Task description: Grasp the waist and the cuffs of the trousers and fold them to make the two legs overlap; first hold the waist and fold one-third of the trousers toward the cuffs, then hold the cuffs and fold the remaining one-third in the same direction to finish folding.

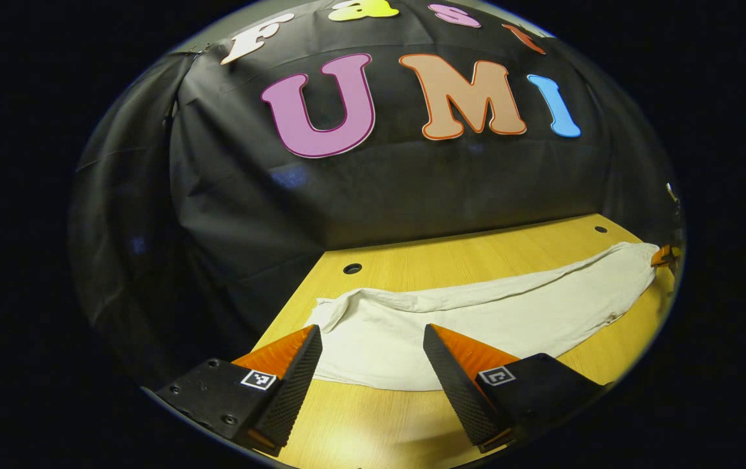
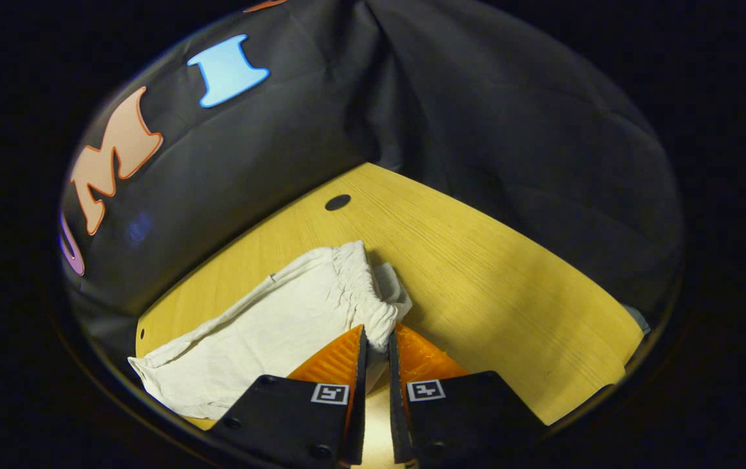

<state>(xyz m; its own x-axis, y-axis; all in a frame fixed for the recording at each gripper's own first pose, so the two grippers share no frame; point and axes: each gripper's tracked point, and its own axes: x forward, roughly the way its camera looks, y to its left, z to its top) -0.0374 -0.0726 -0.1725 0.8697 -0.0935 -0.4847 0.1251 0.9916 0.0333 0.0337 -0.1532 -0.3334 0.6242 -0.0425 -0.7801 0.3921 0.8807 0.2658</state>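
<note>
— How are my tongs?
— I see the left tongs (image 1: 372, 348) spread wide, low over the table (image 1: 412, 260), the cuff end of the trousers (image 1: 477, 312) lying flat just ahead of their tips. My right tongs (image 2: 376, 345) are pressed together, pinching the gathered waist (image 2: 363, 286).
— And beyond?
— The trousers stretch leftward from the right tongs, across the table.

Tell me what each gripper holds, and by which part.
The right gripper is shut on the white cloth trousers, pinching the gathered waistband edge. The left gripper is open above the trousers, holding nothing.
</note>
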